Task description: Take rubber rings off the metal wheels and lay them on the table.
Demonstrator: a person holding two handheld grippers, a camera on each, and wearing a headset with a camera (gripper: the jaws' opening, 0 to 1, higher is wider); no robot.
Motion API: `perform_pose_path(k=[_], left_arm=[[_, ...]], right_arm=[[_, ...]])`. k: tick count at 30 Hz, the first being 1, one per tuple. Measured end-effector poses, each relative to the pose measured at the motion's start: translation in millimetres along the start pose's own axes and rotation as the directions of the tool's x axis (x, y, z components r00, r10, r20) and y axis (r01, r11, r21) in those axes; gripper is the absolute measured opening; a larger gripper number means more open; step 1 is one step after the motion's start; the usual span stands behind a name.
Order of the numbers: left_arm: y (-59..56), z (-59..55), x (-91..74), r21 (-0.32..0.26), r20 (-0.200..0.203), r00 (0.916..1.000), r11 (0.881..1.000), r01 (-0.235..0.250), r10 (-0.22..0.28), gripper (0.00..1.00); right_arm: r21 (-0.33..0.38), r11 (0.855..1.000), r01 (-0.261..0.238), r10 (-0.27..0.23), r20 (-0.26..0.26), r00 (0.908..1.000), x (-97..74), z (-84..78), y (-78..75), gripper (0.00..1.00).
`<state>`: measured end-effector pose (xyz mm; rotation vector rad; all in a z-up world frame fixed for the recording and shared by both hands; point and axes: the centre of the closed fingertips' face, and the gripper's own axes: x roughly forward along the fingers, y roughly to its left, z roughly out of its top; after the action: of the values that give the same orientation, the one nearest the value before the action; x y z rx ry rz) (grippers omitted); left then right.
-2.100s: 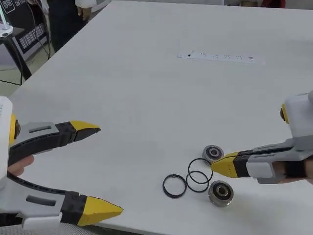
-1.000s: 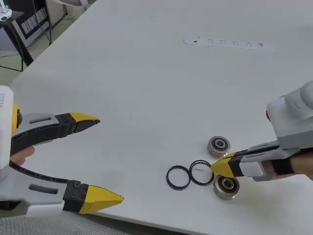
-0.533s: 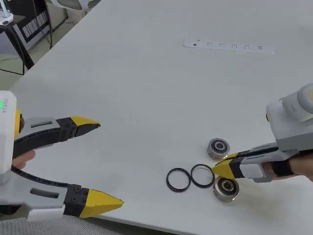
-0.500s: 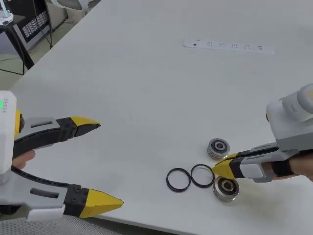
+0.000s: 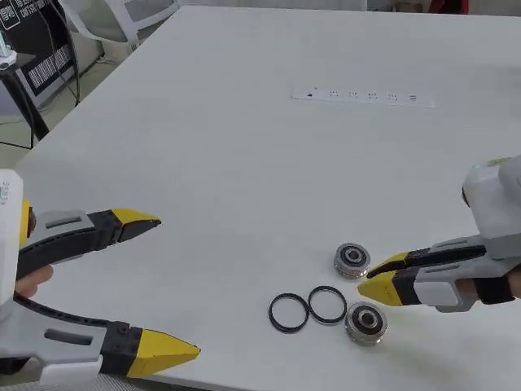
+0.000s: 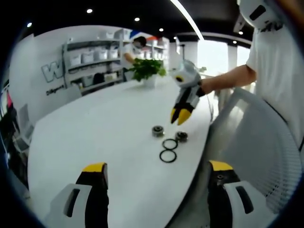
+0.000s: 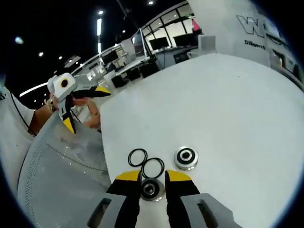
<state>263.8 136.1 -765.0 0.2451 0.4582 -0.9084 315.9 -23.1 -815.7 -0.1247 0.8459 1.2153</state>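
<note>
Head view — two rubber rings (image 5: 271, 313) lie flat and touching on the white tabletop (image 5: 244, 163), just beside two metal wheels (image 5: 352, 258). The right hand-held gripper (image 5: 368, 277) hovers with its tips between those wheels, jaws slightly apart, holding nothing — the left hand-held gripper (image 5: 175, 285), well apart, has its jaws spread wide.

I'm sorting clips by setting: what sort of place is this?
Probably an open-plan office or lab: a long white table with a power strip on it, wall shelves of storage bins, and desks with monitors behind.
</note>
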Motion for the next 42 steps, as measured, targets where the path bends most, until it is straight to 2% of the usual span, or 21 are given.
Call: perform_pose_path(k=[8,12,15,16,20,22,27,28,31,35,38,40,42], left_arm=[[-9.6,2.8,1.5,0.015,0.002,0.9998,1.000,0.022,-0.022,0.89],[-10.8,4.0,1.3,0.019,0.005,0.9997,1.000,0.025,-0.025,0.90],[-11.4,4.4,1.1,0.018,0.009,0.9996,1.000,0.026,-0.026,0.90],[-11.0,4.0,0.9,0.015,0.010,0.9997,1.000,0.023,-0.023,0.90],[-9.3,3.4,0.7,0.004,0.020,0.9997,1.000,0.010,-0.010,0.93],[-8.6,2.7,-0.3,-0.007,0.026,0.9996,1.000,0.006,-0.006,0.94],[-5.0,0.3,-5.5,-0.037,0.041,0.9991,0.999,-0.011,0.013,0.98],[-4.6,0.1,-6.1,-0.038,0.042,0.9990,0.999,-0.013,0.015,0.98],[0.4,-3.3,-10.6,-0.048,0.043,0.9987,0.999,-0.026,0.028,1.00],[5.0,-5.8,-15.6,-0.062,0.050,0.9979,0.997,-0.039,0.042,1.00],[5.8,-8.3,-18.0,-0.069,0.045,0.9978,0.997,-0.045,0.048,1.00],[5.8,-9.3,-19.2,-0.072,0.045,0.9977,0.996,-0.048,0.052,1.00],[6.1,-11.1,-20.8,-0.078,0.044,0.9974,0.995,-0.054,0.058,1.00]], right_arm=[[-0.028,0.999,0.019,-0.017,0.084,0.9963,-28.5,6.7,14.0,0.29],[-0.055,0.997,0.053,-0.046,0.122,0.9914,-44.8,6.4,18.9,0.37],[-0.073,0.994,0.084,-0.073,0.144,0.9869,-55.4,4.0,21.0,0.42],[-0.076,0.991,0.107,-0.094,0.160,0.9826,-59.8,3.6,20.3,0.44],[-0.078,0.986,0.150,-0.132,0.198,0.9713,-71.8,1.1,22.0,0.52],[-0.073,0.984,0.165,-0.145,0.222,0.9642,-77.8,0.4,23.5,0.56],[-0.052,0.976,0.210,-0.186,0.297,0.9368,-90.8,0.9,25.0,0.65],[-0.051,0.975,0.215,-0.190,0.303,0.9340,-91.6,0.8,24.8,0.67],[-0.028,0.970,0.243,-0.219,0.342,0.9138,-98.1,-0.9,23.8,0.72],[0.001,0.962,0.273,-0.254,0.368,0.8944,-104.0,-6.9,21.1,0.77],[0.029,0.949,0.314,-0.301,0.381,0.8743,-109.5,-14.0,15.8,0.84],[0.048,0.946,0.320,-0.315,0.367,0.8752,-110.8,-20.4,14.2,0.86],[0.070,0.937,0.341,-0.343,0.358,0.8687,-113.8,-28.7,10.9,0.88]])
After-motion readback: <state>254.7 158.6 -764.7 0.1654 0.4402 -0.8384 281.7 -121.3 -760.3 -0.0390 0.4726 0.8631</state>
